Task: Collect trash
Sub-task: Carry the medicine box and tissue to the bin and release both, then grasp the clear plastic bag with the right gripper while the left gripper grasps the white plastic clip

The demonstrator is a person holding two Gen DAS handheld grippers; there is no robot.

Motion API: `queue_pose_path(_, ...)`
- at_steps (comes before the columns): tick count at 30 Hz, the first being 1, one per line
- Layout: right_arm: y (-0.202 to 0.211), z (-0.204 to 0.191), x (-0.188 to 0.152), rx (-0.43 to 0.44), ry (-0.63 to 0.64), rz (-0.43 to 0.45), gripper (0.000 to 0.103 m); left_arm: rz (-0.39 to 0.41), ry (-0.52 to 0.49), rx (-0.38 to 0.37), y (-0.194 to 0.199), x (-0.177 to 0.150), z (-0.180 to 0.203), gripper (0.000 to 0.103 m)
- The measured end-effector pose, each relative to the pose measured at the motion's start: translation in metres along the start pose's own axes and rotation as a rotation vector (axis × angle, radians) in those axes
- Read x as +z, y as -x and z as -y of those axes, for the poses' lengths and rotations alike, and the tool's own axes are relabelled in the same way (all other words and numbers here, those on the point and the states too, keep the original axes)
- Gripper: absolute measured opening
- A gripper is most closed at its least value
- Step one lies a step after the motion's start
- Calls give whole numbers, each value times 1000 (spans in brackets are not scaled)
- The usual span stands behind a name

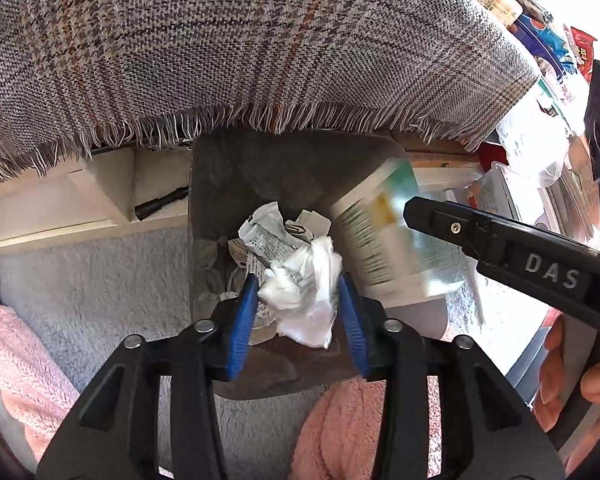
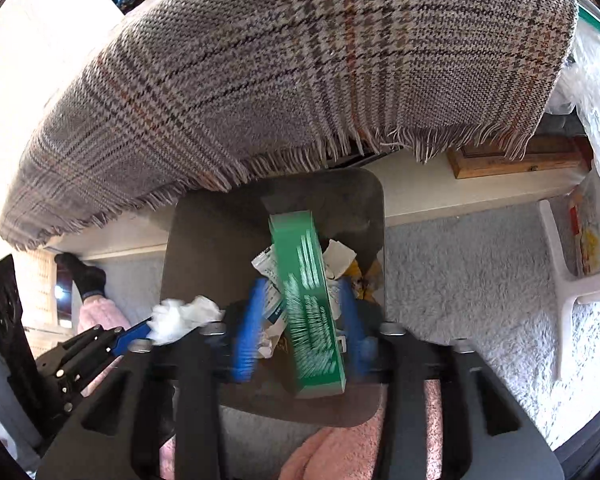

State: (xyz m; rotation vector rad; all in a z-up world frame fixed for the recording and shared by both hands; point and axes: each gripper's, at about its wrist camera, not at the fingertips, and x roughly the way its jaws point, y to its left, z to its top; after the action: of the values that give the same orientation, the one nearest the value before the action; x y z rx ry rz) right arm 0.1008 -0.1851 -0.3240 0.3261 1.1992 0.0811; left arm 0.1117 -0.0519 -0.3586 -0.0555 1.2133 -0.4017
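A dark grey trash bin (image 1: 220, 184) stands on the carpet below the table edge, with wrappers (image 1: 264, 232) inside. My left gripper (image 1: 298, 304) is shut on a crumpled white tissue (image 1: 308, 296) above the bin; it also shows in the right wrist view (image 2: 180, 318). My right gripper (image 2: 300, 320) is open over the bin (image 2: 204, 240). A green and white box (image 2: 312, 312) is between its blue fingers (image 2: 248, 324), blurred and tilted, apparently dropping. The box (image 1: 380, 240) appears blurred in the left wrist view beside the right gripper's finger (image 1: 432, 216).
A plaid fringed cloth (image 1: 240, 40) covers the table and overhangs the bin. Grey shaggy carpet (image 2: 460, 280) lies around. Pink-clad legs (image 1: 16, 352) are at left and below. A white plastic stool leg (image 2: 560, 280) is at right. Packages (image 1: 540, 24) clutter the far right.
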Motion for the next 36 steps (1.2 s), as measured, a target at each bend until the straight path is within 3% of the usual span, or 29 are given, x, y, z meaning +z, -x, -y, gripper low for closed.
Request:
queue_pose_path(2, 6, 0, 4, -6, -5, 13, 48, 5, 0, 7, 3, 1, -1, 48)
queue_pose_path(5, 15, 4, 5, -20, -9, 32, 55, 32, -6, 34, 15, 6, -2, 67)
queue_pose_path(9, 41, 9, 9, -56, -5, 100, 90, 89, -17, 52, 42, 10, -4, 90)
queue_pose_path(11, 62, 11, 12, -71, -6, 156, 98, 127, -28, 60, 59, 15, -1, 95)
queue_pose_path(18, 127, 8, 48, -77, 37, 298, 100, 241, -49, 62, 112, 54, 9, 95)
queue_pose_path(23, 150, 11, 105, -52, 16, 343, 100, 306, -44, 72, 138, 107, 6, 95)
queue_pose_path(29, 146, 14, 179, -54, 1, 363, 100, 339, -60, 118, 136, 180, 6, 95)
queue_pose_path(36, 109, 26, 256, -44, -55, 337, 99, 351, -82, 133, 105, 261, 10, 95)
